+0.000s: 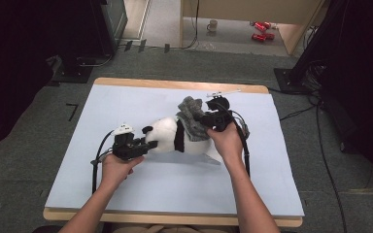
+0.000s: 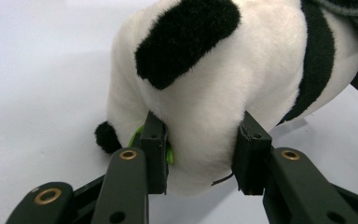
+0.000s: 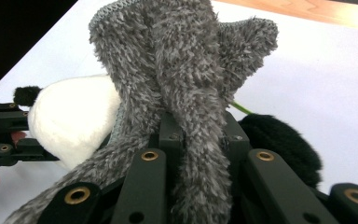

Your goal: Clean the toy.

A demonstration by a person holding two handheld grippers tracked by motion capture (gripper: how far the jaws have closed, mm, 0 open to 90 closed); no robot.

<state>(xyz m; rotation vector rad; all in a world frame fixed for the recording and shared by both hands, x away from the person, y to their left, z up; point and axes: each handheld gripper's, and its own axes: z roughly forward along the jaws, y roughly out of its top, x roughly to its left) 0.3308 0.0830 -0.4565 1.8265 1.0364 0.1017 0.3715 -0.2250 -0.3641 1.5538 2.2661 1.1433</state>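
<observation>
A black-and-white panda plush (image 1: 167, 136) lies on its side in the middle of the pale blue mat (image 1: 126, 104). My left gripper (image 1: 147, 144) is shut on the panda's white head (image 2: 214, 70), and both pads dent the fur in the left gripper view (image 2: 200, 154). A grey fuzzy knitted piece (image 1: 190, 116) is draped around the panda's body. My right gripper (image 1: 203, 119) is shut on a fold of that grey piece (image 3: 177, 56), with the fabric squeezed between the jaws (image 3: 200, 135). Behind the fabric I see the panda's white fur (image 3: 74, 116) and a black plush limb (image 3: 279, 140).
The mat covers a wooden table (image 1: 175, 85) on grey carpet. Cables (image 1: 320, 141) run over the floor at the right. Black stands (image 1: 73, 63) flank the far corners. A mug (image 1: 212, 25) and red cans (image 1: 261, 30) lie far back.
</observation>
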